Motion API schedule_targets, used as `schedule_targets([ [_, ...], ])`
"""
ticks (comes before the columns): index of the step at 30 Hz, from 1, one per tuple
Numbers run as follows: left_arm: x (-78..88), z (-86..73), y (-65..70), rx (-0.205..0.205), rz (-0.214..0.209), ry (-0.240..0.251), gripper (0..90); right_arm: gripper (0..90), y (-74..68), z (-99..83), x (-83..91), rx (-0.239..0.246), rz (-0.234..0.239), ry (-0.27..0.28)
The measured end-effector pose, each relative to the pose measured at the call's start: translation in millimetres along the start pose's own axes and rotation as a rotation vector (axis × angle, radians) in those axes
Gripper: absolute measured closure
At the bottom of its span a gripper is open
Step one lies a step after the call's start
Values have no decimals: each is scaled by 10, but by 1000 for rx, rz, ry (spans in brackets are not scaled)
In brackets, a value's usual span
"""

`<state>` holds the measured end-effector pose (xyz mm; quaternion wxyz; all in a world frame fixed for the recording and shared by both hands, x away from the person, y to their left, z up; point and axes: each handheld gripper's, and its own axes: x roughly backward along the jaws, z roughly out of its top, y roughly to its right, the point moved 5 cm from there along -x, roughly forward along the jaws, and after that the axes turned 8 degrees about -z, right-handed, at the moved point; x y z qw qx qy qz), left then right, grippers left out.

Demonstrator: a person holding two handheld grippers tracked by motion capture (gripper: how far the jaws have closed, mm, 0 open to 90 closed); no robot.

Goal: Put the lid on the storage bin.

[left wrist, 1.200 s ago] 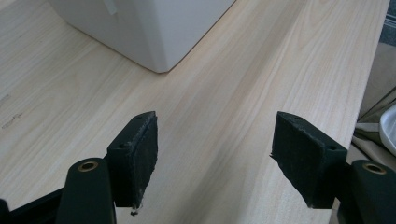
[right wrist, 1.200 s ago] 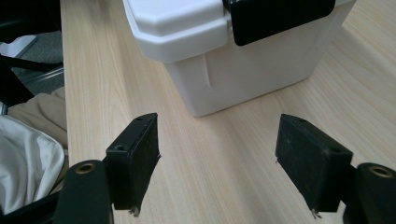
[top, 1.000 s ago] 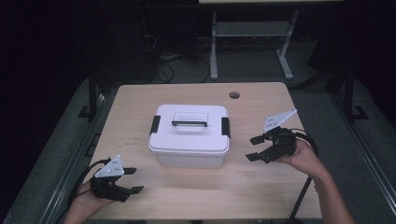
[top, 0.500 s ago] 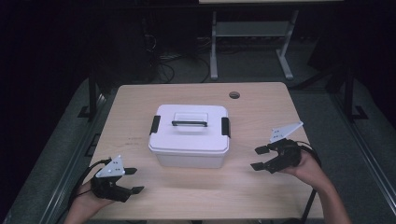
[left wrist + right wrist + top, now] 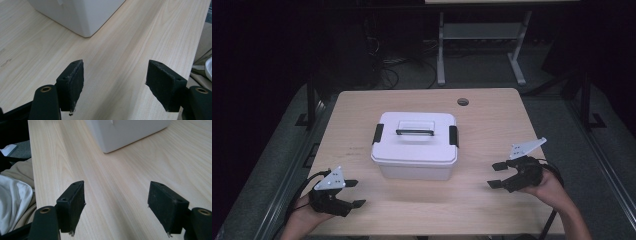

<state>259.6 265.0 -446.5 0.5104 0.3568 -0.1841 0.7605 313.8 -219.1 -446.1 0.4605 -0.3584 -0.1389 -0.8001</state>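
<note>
High view: a white box (image 5: 414,146) with a clear lid handle (image 5: 415,127) and a black latch on each short end sits mid-bench, its long axis running across the bench (image 5: 362,105) from the person's left to right. The left gripper (image 5: 353,193) rests at the near left corner, jaws well apart with nothing between them, having just opened a little further; the box lies ahead of those jaws and off to their right. The right gripper (image 5: 497,175) is held near the right edge, jaws spread wide and empty, pointing leftward at the box's right end. Both stand clear of the box; the right looks slightly nearer, facing the end with the right latch (image 5: 454,136), while the left latch (image 5: 377,134) is farther from the left jaws.

Left gripper view: the two black pads (image 5: 75,82) frame bare wood, and the near corner of the box (image 5: 82,17) sits beyond and left of the gap, apart from both pads.

Right gripper view: the pads (image 5: 165,205) again frame bare bench, wide apart and gripping nothing. A lower corner of the box (image 5: 125,135) shows ahead, about in line with the gap, well apart from it. Any reach for a latch, I judge, means moving each hand inward toward its own end of the box.
</note>
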Motion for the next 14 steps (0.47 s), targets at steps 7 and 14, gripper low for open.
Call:
schedule_targets([
  [7, 0, -1, -6, 0, 3, 0, 296, 291, -36, -77, 36, 1, -4, 2],
  [14, -1, -3, -6, 1, 5, 1, 288, 274, -120, -65, 59, 28, -14, 2],
])
